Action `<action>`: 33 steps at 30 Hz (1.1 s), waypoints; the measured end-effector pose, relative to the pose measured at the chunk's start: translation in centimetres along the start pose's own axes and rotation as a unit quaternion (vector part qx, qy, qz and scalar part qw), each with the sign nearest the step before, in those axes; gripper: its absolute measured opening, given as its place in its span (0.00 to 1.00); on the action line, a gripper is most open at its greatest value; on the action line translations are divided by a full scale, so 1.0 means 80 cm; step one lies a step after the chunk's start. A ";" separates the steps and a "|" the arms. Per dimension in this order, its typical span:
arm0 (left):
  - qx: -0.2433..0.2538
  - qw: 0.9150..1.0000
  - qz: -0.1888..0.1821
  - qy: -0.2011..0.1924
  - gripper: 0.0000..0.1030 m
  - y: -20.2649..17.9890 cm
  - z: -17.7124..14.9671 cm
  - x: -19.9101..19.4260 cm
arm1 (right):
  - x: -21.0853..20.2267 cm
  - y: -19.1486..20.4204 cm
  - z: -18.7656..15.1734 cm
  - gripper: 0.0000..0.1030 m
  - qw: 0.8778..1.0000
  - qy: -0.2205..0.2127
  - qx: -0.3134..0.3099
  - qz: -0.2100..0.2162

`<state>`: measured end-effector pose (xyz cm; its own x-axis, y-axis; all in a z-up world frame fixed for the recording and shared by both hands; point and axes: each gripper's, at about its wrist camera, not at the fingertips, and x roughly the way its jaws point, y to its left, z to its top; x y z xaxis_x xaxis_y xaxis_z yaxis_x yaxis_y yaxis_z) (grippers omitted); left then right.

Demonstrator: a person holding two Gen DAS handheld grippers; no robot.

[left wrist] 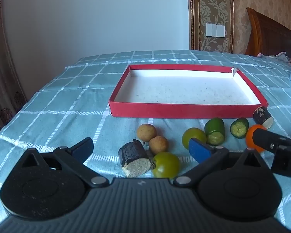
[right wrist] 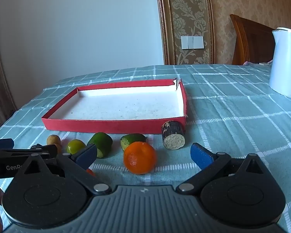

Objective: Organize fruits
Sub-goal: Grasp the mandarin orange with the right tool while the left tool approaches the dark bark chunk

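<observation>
Here, label by label.
Left gripper (left wrist: 140, 149): jaws spread wide, holding nothing; low centre of the left wrist view.
Dark cut piece (left wrist: 134, 160): between the left fingers, beside a green tomato (left wrist: 165, 165) and two tan round fruits (left wrist: 152, 137).
Right gripper (right wrist: 143, 154): jaws wide apart, empty.
Orange fruit (right wrist: 140, 157): between the right fingers, touching neither.
Red box (right wrist: 114, 126): above the fruits in the frame, nothing inside.
Cloth (right wrist: 232, 120): checked, teal.

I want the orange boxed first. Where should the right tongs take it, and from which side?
Grip the orange across its round middle, coming from the near side, above. It sits free on the cloth, centred ahead of the open right tongs.
</observation>
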<state>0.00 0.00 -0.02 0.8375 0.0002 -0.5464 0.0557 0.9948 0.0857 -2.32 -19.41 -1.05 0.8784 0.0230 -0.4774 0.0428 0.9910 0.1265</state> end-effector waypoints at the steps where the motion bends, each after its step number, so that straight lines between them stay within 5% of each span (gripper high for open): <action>1: 0.001 1.000 0.001 0.001 1.00 0.000 0.000 0.000 | 0.000 0.000 0.000 1.00 1.000 0.000 -0.001 0.000; 33: -0.002 1.000 0.000 0.005 1.00 0.009 -0.008 -0.003 | -0.009 -0.008 -0.006 1.00 1.000 0.002 0.002 -0.004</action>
<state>-0.49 0.77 -0.35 0.8318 0.0005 -0.5551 0.0544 0.9951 0.0825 -3.17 -20.03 -1.21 0.8759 0.0150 -0.4823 0.0521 0.9907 0.1254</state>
